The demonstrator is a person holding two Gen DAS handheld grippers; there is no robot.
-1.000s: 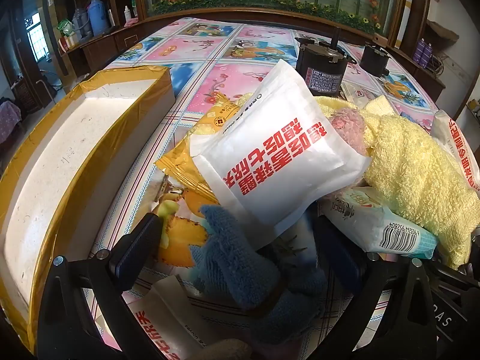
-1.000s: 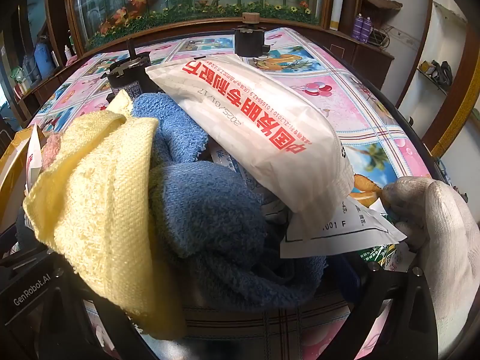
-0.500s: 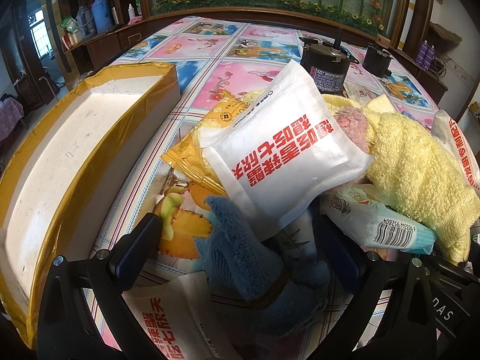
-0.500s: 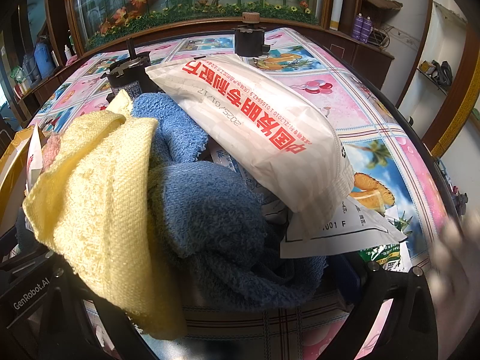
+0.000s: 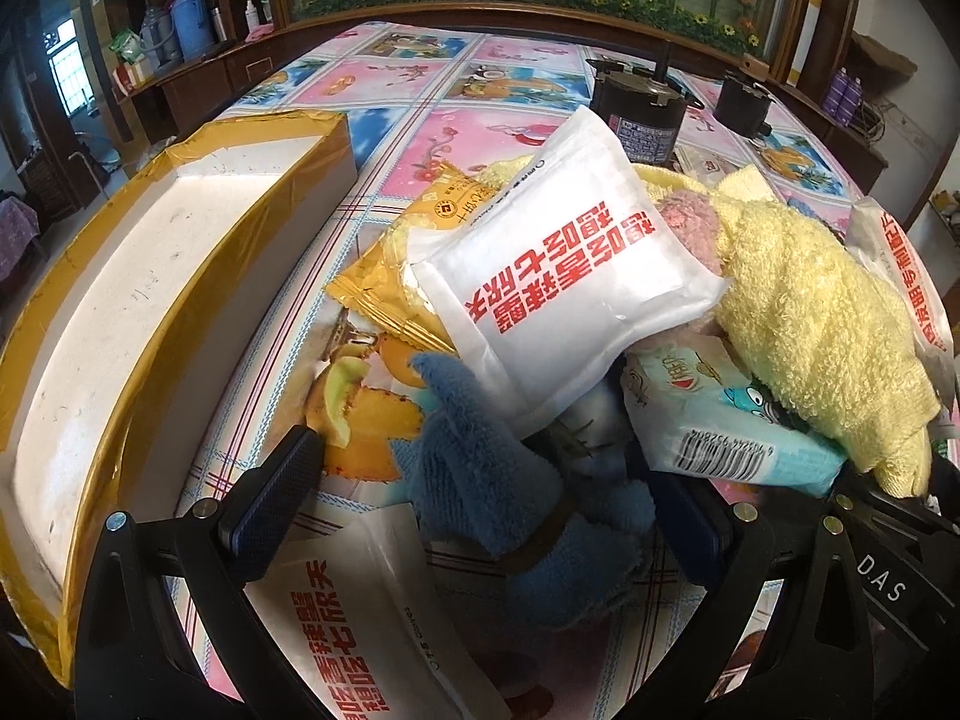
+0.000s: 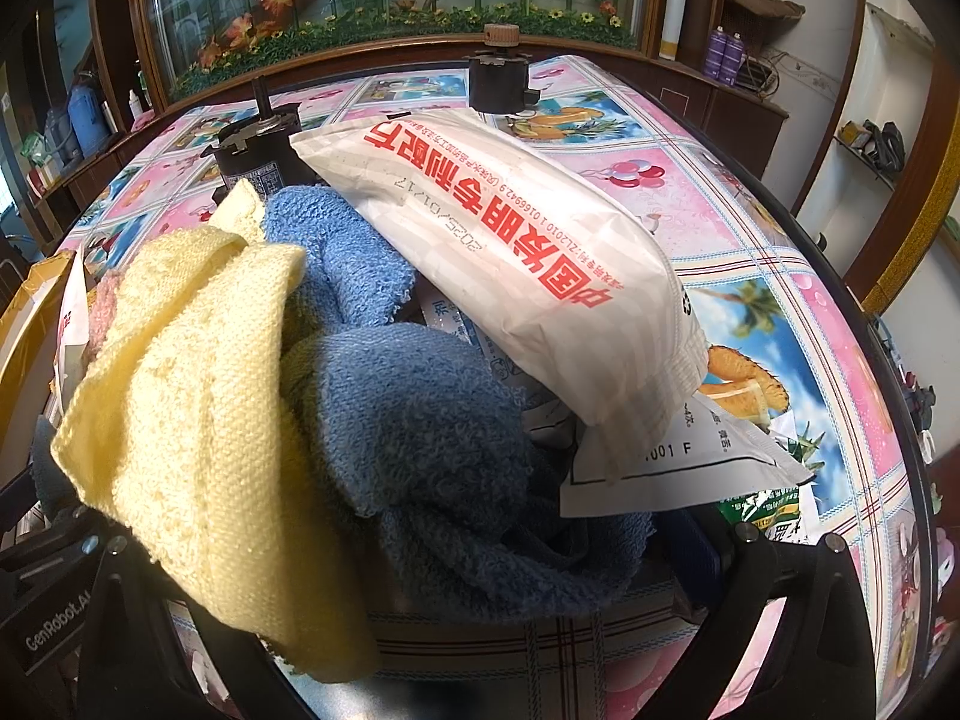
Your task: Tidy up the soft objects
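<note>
L gripper [image 5: 480, 516] sat low over the counter [image 5: 504, 114], jaws spread wide w/ a dark blue fuzzy cloth [image 5: 498, 498] lying loose between them, not pinched. A white packet w/ red print [image 5: 570, 282] leaned on the cloth's far end, overlapping a yellow snack bag [image 5: 384, 294]. Another white red-print packet [image 5: 360, 618] lay under the near L finger. A tissue pack [image 5: 720, 420] sat just beside the R finger, w/ a yellow towel [image 5: 822, 324] draped over it. Long foam box w/ yellow tape [image 5: 120, 324] stood off to the L, apart from the pile.

R gripper [image 6: 420, 588] also low & level; jaws looked wide apart, but the yellow towel [image 6: 198, 420] & a blue towel [image 6: 432, 432] covered the gap, so can't tell if anything was gripped. A long white bag [image 6: 528, 264] rested on the blue towel, a flat white pouch [image 6: 690, 462] beneath it. Two black motors [image 6: 252, 150] [image 6: 498, 78] stood behind the pile.
</note>
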